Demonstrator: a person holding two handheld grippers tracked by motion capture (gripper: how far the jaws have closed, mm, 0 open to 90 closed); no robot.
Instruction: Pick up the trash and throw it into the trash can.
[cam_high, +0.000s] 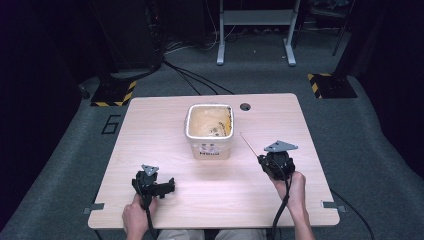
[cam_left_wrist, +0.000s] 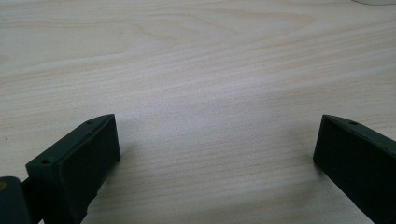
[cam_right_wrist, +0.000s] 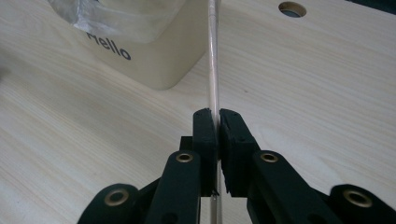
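1. In the right gripper view the fingers (cam_right_wrist: 205, 135) of the right gripper (cam_right_wrist: 215, 122) are seen pressed together on a thin pale stick (cam_right_wrist: 213, 60), which is clamped between them and runs straight up and away from them.
2. In the high view the right gripper (cam_high: 260, 159) is held in the person's right hand (cam_high: 291, 186) over the right part of the tabletop (cam_high: 165, 125), and the stick (cam_high: 248, 145) is seen pointing from it up and to the left, toward the container (cam_high: 209, 131).
3. In the left gripper view the fingers (cam_left_wrist: 88, 158) of the left gripper (cam_left_wrist: 217, 156) are seen spread wide apart, with nothing between them but bare wood grain.
4. In the high view the left gripper (cam_high: 169, 187) is held in the left hand (cam_high: 136, 216) low over the near left part of the tabletop, well apart from the container.
5. The container, cream-coloured, square and open-topped, is placed near the middle of the tabletop; a clear film lining is seen around its rim, and its inside looks yellowish-brown.
6. In the right gripper view the word "Hello" is printed on the container's (cam_right_wrist: 140, 51) side, and the stick passes just beside its corner; whether they touch cannot be told.
7. A round cable hole (cam_high: 245, 106) is cut in the tabletop just beyond the container's far right corner.
8. A cable is trailed from each gripper back toward the person.
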